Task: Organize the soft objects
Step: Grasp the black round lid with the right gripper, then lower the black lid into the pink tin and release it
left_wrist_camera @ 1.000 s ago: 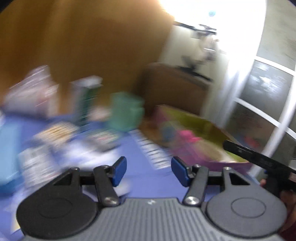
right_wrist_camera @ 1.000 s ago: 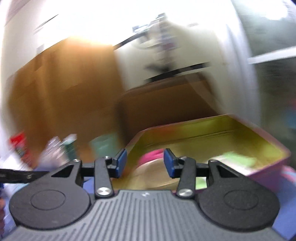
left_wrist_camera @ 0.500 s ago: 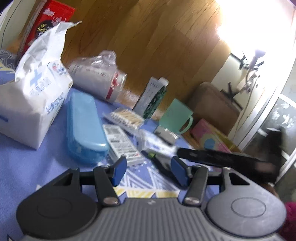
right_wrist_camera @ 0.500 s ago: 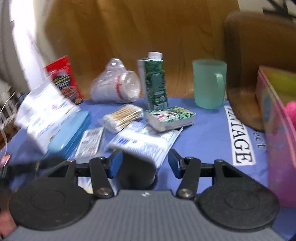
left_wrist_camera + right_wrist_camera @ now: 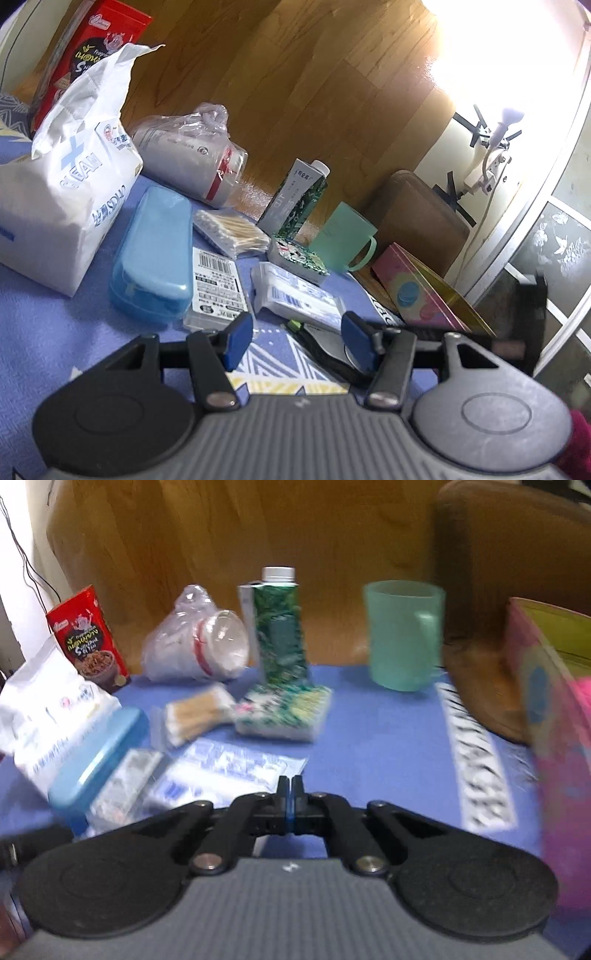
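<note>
My left gripper (image 5: 297, 339) is open and empty, low over the blue cloth (image 5: 55, 332). Ahead of it lie a barcode packet (image 5: 216, 286), a flat white-blue packet (image 5: 299, 295) and a black object (image 5: 328, 350) between its fingertips. A white tissue bag (image 5: 62, 177) stands at the left. My right gripper (image 5: 290, 801) is shut with nothing seen in it, just short of the white-blue packet (image 5: 229, 768). A green patterned tissue pack (image 5: 284, 712) and a cotton swab bag (image 5: 195, 714) lie beyond. The pink-and-yellow box (image 5: 554, 709) stands at the right.
A blue plastic case (image 5: 155, 251), a bagged stack of cups (image 5: 192, 162), a green carton (image 5: 280, 635), a mint mug (image 5: 402, 635) and a red snack box (image 5: 88, 638) crowd the cloth. A brown chair (image 5: 517, 572) stands behind. Bare cloth (image 5: 388, 738) lies right of the packets.
Both grippers swung left from the pink-and-yellow box to the cluttered cloth. The right gripper has shut from open. The left gripper stays open.
</note>
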A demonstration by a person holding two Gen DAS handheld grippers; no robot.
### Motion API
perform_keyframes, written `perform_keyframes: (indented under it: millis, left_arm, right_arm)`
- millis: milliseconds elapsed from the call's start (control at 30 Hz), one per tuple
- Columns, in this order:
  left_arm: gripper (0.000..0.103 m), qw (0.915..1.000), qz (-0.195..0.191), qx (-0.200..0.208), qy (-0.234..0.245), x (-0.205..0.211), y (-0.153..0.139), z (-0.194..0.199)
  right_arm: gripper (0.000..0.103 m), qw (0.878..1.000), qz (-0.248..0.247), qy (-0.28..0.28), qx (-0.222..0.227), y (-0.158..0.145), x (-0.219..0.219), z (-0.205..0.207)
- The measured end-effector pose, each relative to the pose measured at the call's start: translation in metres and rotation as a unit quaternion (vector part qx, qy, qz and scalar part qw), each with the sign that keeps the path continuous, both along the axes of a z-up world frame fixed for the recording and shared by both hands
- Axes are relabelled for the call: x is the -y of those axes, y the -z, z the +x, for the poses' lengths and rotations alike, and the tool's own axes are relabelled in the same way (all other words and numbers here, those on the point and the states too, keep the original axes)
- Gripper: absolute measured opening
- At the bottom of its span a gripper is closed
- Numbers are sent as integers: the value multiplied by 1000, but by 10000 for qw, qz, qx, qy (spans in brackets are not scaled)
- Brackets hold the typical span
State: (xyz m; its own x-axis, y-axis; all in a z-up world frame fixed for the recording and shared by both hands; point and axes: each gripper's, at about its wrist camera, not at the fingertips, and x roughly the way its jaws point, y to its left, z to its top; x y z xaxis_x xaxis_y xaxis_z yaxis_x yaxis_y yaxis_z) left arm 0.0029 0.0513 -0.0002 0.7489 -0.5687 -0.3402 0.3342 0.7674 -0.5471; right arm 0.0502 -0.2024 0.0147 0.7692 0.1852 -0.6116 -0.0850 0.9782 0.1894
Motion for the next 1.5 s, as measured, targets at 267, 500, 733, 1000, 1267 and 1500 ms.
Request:
perform_keyframes:
  millis: [267,500,733,1000,1267,1500]
  left_arm:
    - [53,10000,42,-22,86,1,1,3]
    - [54,9992,160,-346,70,2,2,10]
    - [56,9924,-367,-821,834,43,-6,-6]
    - [30,9871,62,-560,1501,128,-38,12]
    - [30,9699,529,-159,2370,269,-80,35]
    - [36,9678,936,-50,2335,340,-81,38]
  right_arm:
    - [56,9931,854,-690,404,-8,15,-60]
    - [52,9924,-373,-1130,323,5,-36,-49]
    - [52,9884,1250,-827,252,6,-10,-95]
    - [52,9879,971,-143,1198,-14,14,-125]
    - [52,9696,111,1340,2045,-32,86,-138]
    - [53,9496,-491,2494,1834,-21,164,-116]
